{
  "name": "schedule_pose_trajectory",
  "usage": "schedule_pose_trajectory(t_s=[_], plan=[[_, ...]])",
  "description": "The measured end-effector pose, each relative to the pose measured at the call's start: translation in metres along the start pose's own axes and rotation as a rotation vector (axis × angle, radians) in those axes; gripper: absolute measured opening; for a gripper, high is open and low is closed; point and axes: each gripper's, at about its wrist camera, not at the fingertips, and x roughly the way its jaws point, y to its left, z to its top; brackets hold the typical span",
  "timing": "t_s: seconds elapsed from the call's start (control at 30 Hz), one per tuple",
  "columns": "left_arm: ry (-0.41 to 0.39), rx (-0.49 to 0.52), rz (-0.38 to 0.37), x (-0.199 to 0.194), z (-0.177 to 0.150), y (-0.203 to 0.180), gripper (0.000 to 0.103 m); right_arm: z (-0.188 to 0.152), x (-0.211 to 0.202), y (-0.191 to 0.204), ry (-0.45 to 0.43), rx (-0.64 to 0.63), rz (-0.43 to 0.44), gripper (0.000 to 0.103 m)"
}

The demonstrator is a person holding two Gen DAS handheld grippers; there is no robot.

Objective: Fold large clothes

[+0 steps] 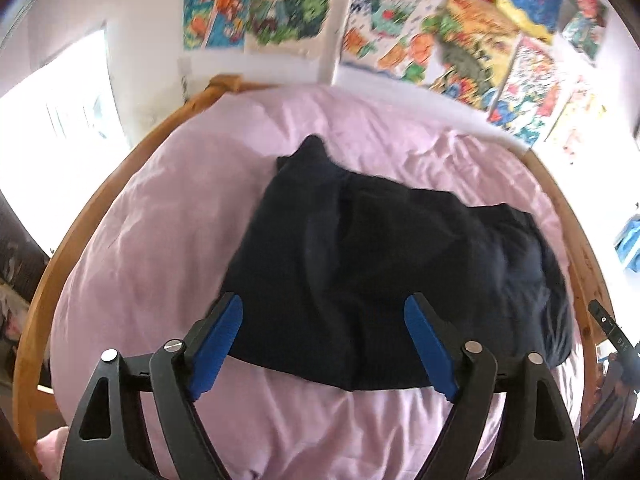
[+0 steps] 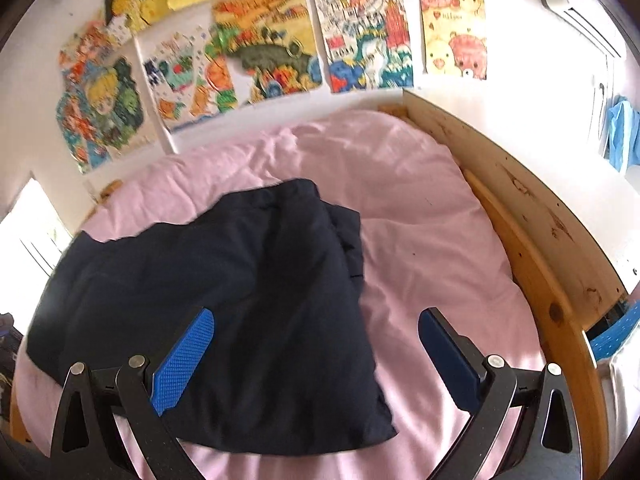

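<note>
A dark navy garment (image 1: 360, 248) lies folded into a rough rectangle on the pink bed cover (image 1: 160, 216). My left gripper (image 1: 324, 312) hovers above the garment's near edge, its blue pads (image 1: 218, 344) spread wide with nothing between them. In the right wrist view the same garment (image 2: 224, 300) lies left of centre on the pink cover (image 2: 432, 248). My right gripper (image 2: 316, 328) stands open above the garment's right edge, its pads (image 2: 184, 364) apart and touching no cloth. A sliver of the right gripper (image 1: 610, 328) shows at the left view's right edge.
A wooden bed frame (image 1: 132, 160) rings the mattress, with a taller wooden board (image 2: 516, 188) on the right side. Colourful posters (image 2: 264, 44) cover the white wall behind. A bright window (image 1: 60, 120) is at left. Blue cloth (image 2: 622, 136) hangs at far right.
</note>
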Motion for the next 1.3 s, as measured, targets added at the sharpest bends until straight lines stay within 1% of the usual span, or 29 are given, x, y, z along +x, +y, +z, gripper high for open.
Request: schedule_pose_trajectory(t_s=[0.03,0.07,0.1,0.2,0.37,0.43,0.57,0.6,0.63,0.67,0.7,0.8,0.9,1.03,1.13,1.3], plan=[[-0.015,0.008,-0.005,0.017,0.0,-0.016,0.082,-0.002,-0.004,0.003,-0.01,-0.008,0.004,0.103],[-0.033,0.018,-0.014,0.012,-0.005,-0.023,0.082,-0.005,-0.009,0.007,-0.026,-0.019,0.008,0.103],[-0.041,0.024,-0.022,0.024,-0.01,-0.029,0.082,-0.007,-0.014,0.009,-0.038,-0.026,0.013,0.103],[-0.065,0.043,-0.044,0.043,-0.02,-0.044,0.082,-0.012,-0.026,0.02,-0.08,-0.06,0.03,0.103],[-0.143,0.064,-0.031,0.038,-0.041,-0.061,0.082,-0.021,-0.043,0.033,-0.141,-0.113,0.055,0.103],[-0.174,0.073,-0.035,0.036,-0.047,-0.068,0.083,-0.025,-0.051,0.039,-0.17,-0.125,0.084,0.103],[-0.265,0.091,-0.029,0.026,-0.061,-0.079,0.083,-0.036,-0.069,0.05,-0.231,-0.145,0.129,0.103],[-0.275,0.111,-0.029,0.024,-0.065,-0.082,0.084,-0.038,-0.073,0.053,-0.244,-0.154,0.145,0.103],[-0.299,0.12,-0.025,0.02,-0.068,-0.085,0.088,-0.041,-0.077,0.056,-0.257,-0.165,0.16,0.103],[-0.321,0.126,-0.017,0.017,-0.072,-0.088,0.097,-0.044,-0.081,0.06,-0.266,-0.177,0.172,0.103],[-0.338,0.131,-0.007,0.015,-0.075,-0.089,0.099,-0.047,-0.085,0.063,-0.274,-0.188,0.183,0.103],[-0.399,0.152,-0.001,0.007,-0.087,-0.095,0.1,-0.058,-0.096,0.073,-0.295,-0.215,0.212,0.103],[-0.425,0.172,0.001,0.003,-0.099,-0.1,0.1,-0.068,-0.103,0.077,-0.302,-0.221,0.218,0.103],[-0.434,0.192,0.007,0.003,-0.114,-0.105,0.1,-0.08,-0.111,0.078,-0.305,-0.21,0.209,0.103],[-0.431,0.186,-0.001,0.002,-0.124,-0.105,0.101,-0.086,-0.118,0.077,-0.315,-0.208,0.195,0.103],[-0.433,0.168,0.008,-0.003,-0.143,-0.104,0.101,-0.098,-0.129,0.077,-0.328,-0.206,0.176,0.103]])
